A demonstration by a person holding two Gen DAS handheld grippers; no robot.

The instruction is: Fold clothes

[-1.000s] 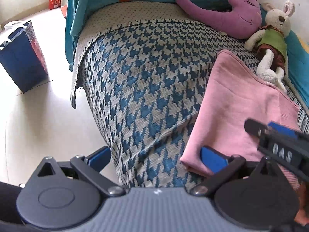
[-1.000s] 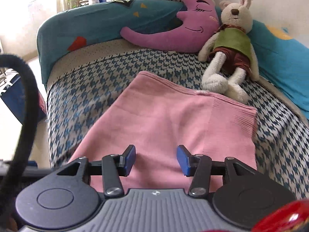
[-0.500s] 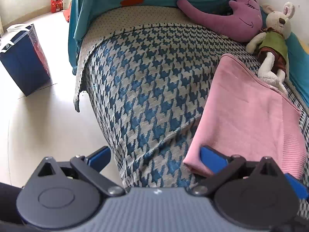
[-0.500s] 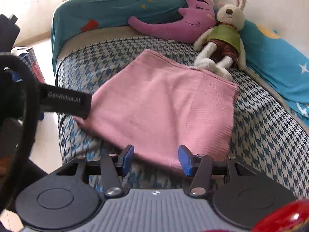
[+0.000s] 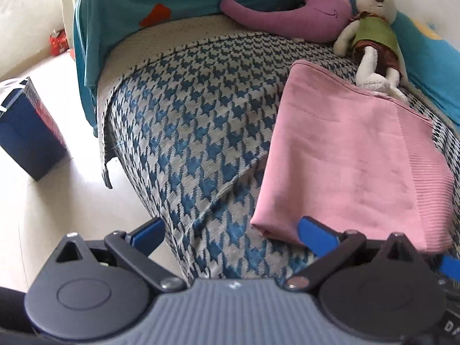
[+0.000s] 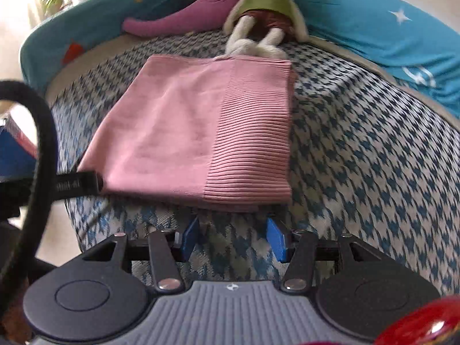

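A: Where's the garment?
B: Pink knit sweater (image 6: pixel 195 132), folded flat near the front edge of the bed (image 6: pixel 373 158), ribbed band on its right side. Looks soft, light and floppy; layers will probably slide apart.
A: Where to take hold?
B: Near corners, pinching all layers. Ribbed band likely gives better bite.
A: Tongs?
B: Left tongs (image 5: pixel 230 234) spread wide, nothing held, one finger just beside the near-left corner. Right tongs (image 6: pixel 233 237) apart, empty, over the houndstooth cover just short of the near edge.
A: Clutter?
B: Stuffed rabbit (image 6: pixel 258 20) touching the far edge, purple moon plush (image 6: pixel 184 17) behind it, teal quilt (image 6: pixel 373 28) at the far right. Blue bag (image 5: pixel 26 138) on the floor.
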